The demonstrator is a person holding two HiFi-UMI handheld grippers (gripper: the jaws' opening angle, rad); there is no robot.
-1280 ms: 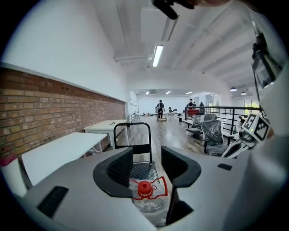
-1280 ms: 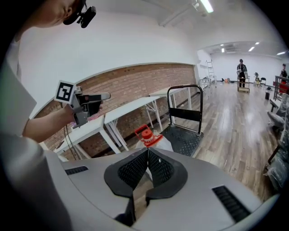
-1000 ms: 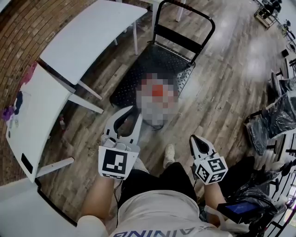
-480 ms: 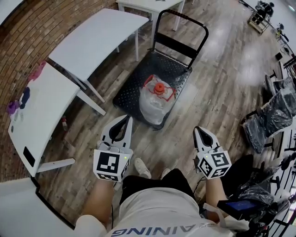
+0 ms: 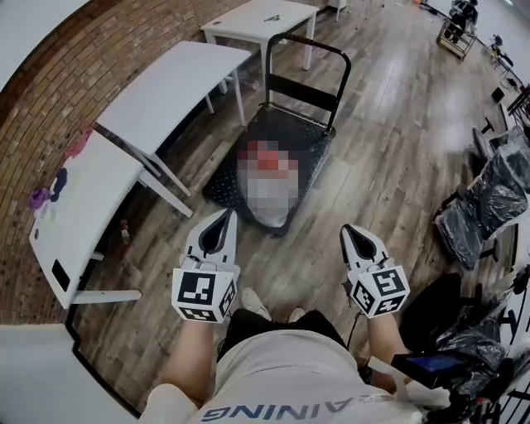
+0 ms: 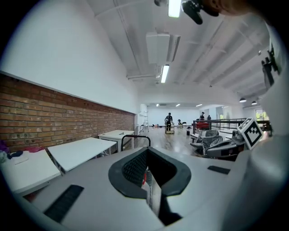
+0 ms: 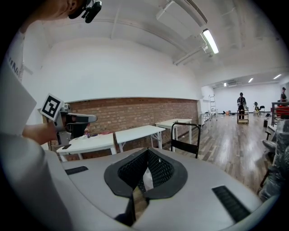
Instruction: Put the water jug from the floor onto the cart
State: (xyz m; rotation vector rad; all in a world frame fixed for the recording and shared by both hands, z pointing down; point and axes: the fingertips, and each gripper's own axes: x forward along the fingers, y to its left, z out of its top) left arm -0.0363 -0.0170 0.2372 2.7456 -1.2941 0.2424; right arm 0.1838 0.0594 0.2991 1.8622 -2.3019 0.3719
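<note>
1. Left gripper (image 5: 224, 217), white with two jaws: closed tip to tip, nothing between them.
2. Right gripper (image 5: 348, 232): same build, jaws together, empty.
3. Clear plastic water jug with a red cap (image 5: 269, 213): just ahead of the left fingertips, on the cart's near end. Mostly blurred out in the head view; only a sliver shows through the jaw gap in the left gripper view.
4. Black flat platform cart (image 5: 313, 153): beyond both tips, tube handle at the far end.
5. White rectangular tables (image 5: 170, 91): left of the left fingertips; the nearest one's corner is cut off.

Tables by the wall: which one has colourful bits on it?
The nearest table, lower left in the head view: pink and purple things lie at its wall edge. The middle table and far table show none.
</note>
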